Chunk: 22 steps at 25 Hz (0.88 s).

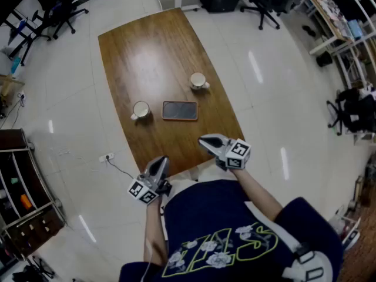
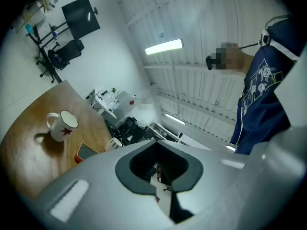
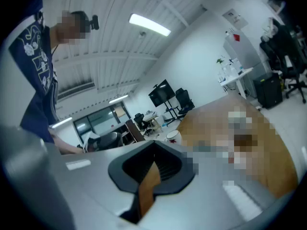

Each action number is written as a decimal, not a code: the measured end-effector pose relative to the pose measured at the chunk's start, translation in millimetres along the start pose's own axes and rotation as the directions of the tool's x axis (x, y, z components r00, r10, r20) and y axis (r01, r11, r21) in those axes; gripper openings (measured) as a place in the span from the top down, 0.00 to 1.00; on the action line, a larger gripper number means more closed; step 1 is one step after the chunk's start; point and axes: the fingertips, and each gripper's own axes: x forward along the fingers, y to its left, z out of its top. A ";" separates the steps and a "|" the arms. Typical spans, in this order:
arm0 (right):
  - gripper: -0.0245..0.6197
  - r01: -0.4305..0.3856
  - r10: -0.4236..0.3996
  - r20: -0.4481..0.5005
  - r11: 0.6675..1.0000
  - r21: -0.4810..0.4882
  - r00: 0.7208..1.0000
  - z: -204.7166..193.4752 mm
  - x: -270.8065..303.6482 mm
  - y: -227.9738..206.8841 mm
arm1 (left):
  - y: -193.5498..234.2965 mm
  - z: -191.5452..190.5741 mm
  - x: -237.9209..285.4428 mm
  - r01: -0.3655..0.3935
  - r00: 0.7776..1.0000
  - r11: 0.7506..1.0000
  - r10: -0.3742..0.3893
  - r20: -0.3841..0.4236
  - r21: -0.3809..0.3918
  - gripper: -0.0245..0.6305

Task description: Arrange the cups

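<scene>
Two white cups stand on the wooden table (image 1: 129, 46). The left cup (image 1: 141, 110) is by the table's left side, and the right cup (image 1: 198, 80) is farther back and to the right. The left gripper view shows a cup with a red leaf (image 2: 62, 125) and a second cup (image 2: 113, 143) behind it. One cup (image 3: 172, 137) shows in the right gripper view. My left gripper (image 1: 160, 164) hangs at the table's near edge, shut and empty, as its own view (image 2: 157, 185) confirms. My right gripper (image 1: 207, 140) hovers over the near right corner, also shut on nothing (image 3: 147, 182).
A dark flat rectangular tray with a reddish rim (image 1: 180, 110) lies between the two cups and also shows beside the leaf cup (image 2: 85, 151). Office chairs (image 1: 53, 7) and shelving (image 1: 20, 198) stand on the white floor around the table.
</scene>
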 end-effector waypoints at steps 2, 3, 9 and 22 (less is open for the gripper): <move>0.96 0.012 -0.021 -0.096 0.996 -0.091 0.995 -13.8 5.9 -6.6 | -5.3 -1.8 4.2 0.003 0.998 0.999 -0.001 -0.068 0.040 0.96; 0.96 0.007 -0.027 -0.143 0.990 -0.139 0.989 -18.2 12.5 -9.6 | -6.5 -2.4 6.7 0.002 0.995 0.998 0.004 -0.102 0.061 0.96; 0.53 -0.151 0.000 -0.379 0.918 -0.368 0.925 2.6 114.9 -13.6 | 21.6 -2.0 -2.4 -0.127 0.979 0.986 0.142 -0.143 0.109 0.86; 0.28 -0.715 -0.185 -0.870 0.506 -0.482 0.457 -50.7 295.1 -49.9 | 35.0 2.1 -50.6 -0.393 0.919 0.916 0.394 0.007 0.080 0.89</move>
